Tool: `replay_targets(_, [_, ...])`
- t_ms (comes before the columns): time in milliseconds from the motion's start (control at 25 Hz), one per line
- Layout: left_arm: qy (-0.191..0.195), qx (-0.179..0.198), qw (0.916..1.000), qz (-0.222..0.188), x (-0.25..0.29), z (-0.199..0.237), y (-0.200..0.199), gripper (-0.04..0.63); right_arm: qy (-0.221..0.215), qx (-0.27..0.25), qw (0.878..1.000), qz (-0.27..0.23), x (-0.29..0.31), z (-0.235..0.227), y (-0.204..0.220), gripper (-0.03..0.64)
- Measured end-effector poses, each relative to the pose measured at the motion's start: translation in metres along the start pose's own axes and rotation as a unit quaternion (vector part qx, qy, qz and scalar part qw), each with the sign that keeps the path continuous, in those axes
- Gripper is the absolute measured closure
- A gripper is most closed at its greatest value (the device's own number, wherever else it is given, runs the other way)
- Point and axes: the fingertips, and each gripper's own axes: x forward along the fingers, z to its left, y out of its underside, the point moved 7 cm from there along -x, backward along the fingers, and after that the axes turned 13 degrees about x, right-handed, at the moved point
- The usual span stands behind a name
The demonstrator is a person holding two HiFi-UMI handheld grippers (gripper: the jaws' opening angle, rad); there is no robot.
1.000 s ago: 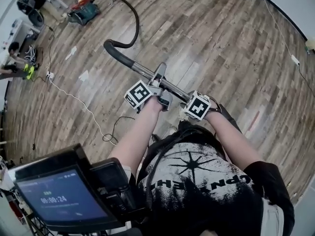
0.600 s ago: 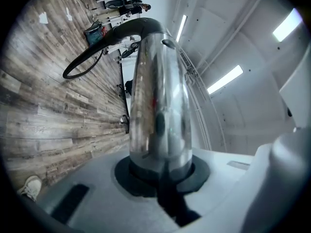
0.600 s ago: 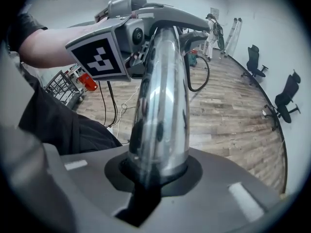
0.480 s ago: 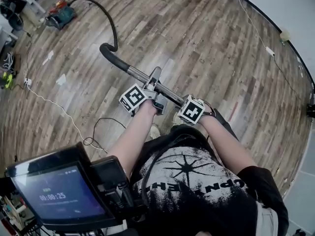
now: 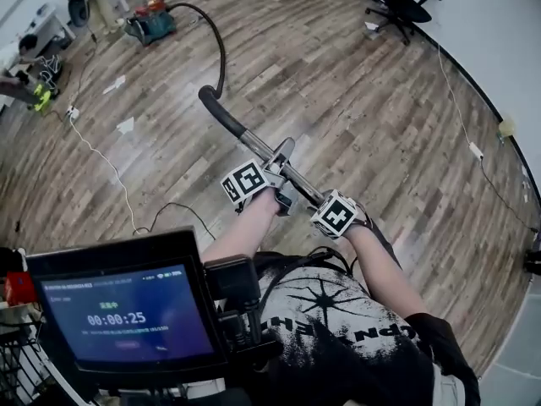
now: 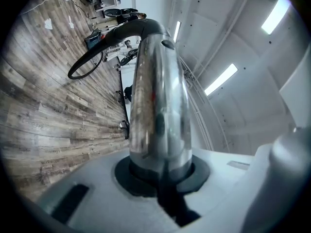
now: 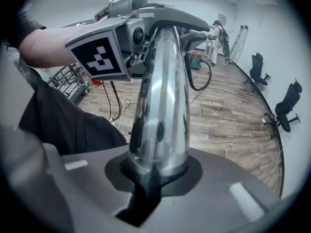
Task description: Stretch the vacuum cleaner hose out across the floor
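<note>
While the wand (image 5: 247, 136) is being clamped by the left hand-held gripper (image 5: 270, 176) and right hand-held gripper (image 5: 325, 205), the hose (image 5: 221, 51) is being left curving toward upper left.

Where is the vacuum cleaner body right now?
In the head view the vacuum cleaner body sits on the wood floor at upper left, at the far end of the black hose that curves back toward the metal wand.

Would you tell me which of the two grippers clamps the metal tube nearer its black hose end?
The left gripper: it clamps the metal tube closer to the black hose; the right gripper holds the end near the person.
</note>
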Motion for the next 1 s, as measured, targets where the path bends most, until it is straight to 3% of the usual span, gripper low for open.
replay_targets(240, [-0.011,0.004,0.9998,-0.015,0.006,-0.034,0.06,0.552,-0.009,-0.017,1.0,0.002,-0.026,-0.016,0.064,0.555])
replay_targets(400, [-0.021,0.001,0.9997,-0.014,0.001,-0.042,0.08,0.552,-0.02,-0.016,1.0,0.007,-0.03,-0.013,0.086,0.555])
replay_targets(600, [-0.03,0.014,0.9994,-0.005,0.002,-0.067,0.138,0.552,-0.032,-0.012,0.999,-0.006,-0.042,-0.017,0.147,0.555])
replay_targets(1000, [-0.012,0.014,0.9992,0.035,0.005,-0.085,0.149,0.552,-0.013,0.026,0.999,-0.021,-0.055,-0.003,0.16,0.554])
